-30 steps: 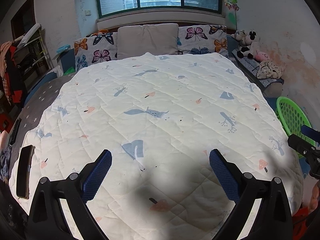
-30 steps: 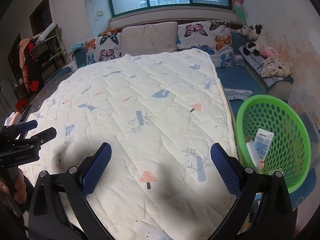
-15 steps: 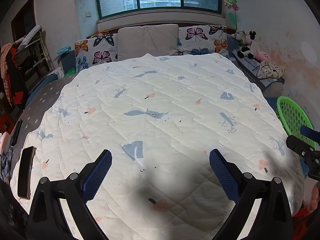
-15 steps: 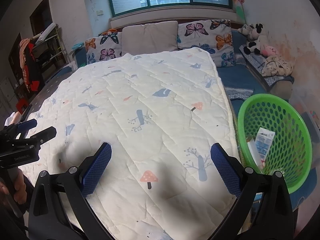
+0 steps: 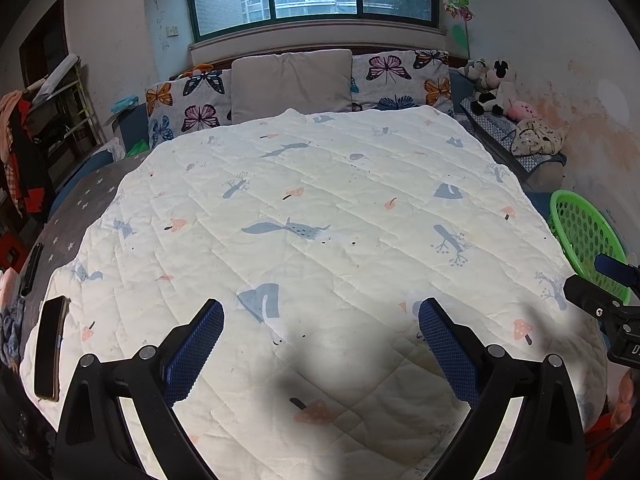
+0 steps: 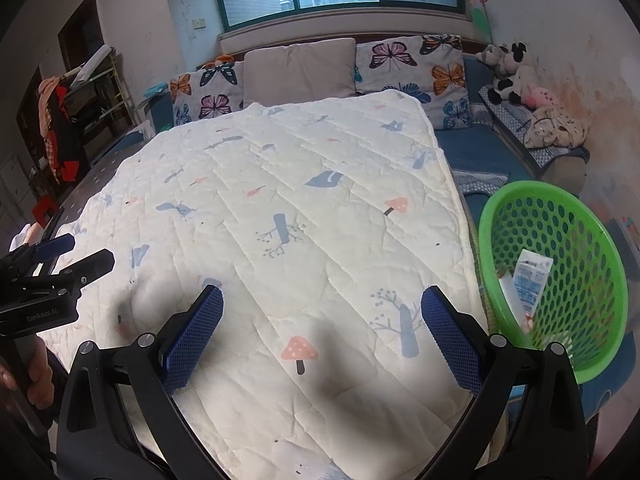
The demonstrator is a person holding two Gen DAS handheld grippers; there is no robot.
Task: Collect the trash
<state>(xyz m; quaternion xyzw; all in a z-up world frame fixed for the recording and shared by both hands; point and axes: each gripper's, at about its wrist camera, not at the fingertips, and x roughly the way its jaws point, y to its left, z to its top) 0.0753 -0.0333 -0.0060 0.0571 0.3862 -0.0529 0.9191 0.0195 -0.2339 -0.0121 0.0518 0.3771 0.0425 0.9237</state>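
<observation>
Both grippers hang over the foot of the bed with nothing between their fingers. The left gripper [image 5: 320, 344] is spread wide and empty, and the right gripper [image 6: 322, 336] is likewise spread wide and empty. The quilt [image 5: 320, 220] under them shows only its printed mushrooms, birds and trees; no loose litter is visible on it.

The trash that can be seen already sits in the green basket [image 6: 592, 216], at about 3 o'clock in the right wrist view, off the bed's right side: a white-and-blue carton [image 6: 532, 276] leaning against the inner wall, with a few smaller scraps beside it too small to identify. Judging by this, the collecting looks close to done.

Risks from here:
- A dark phone [image 5: 50, 350] lies at the quilt's edge around 8 o'clock in the left wrist view. It could be mistaken for rubbish, or nudged off the bed.
- The basket appears tilted toward the bed; a knock from the right gripper could tip it and spill the carton.
- Printed patterns could be taken for scraps, so a pinch would only bunch up the quilt.
</observation>
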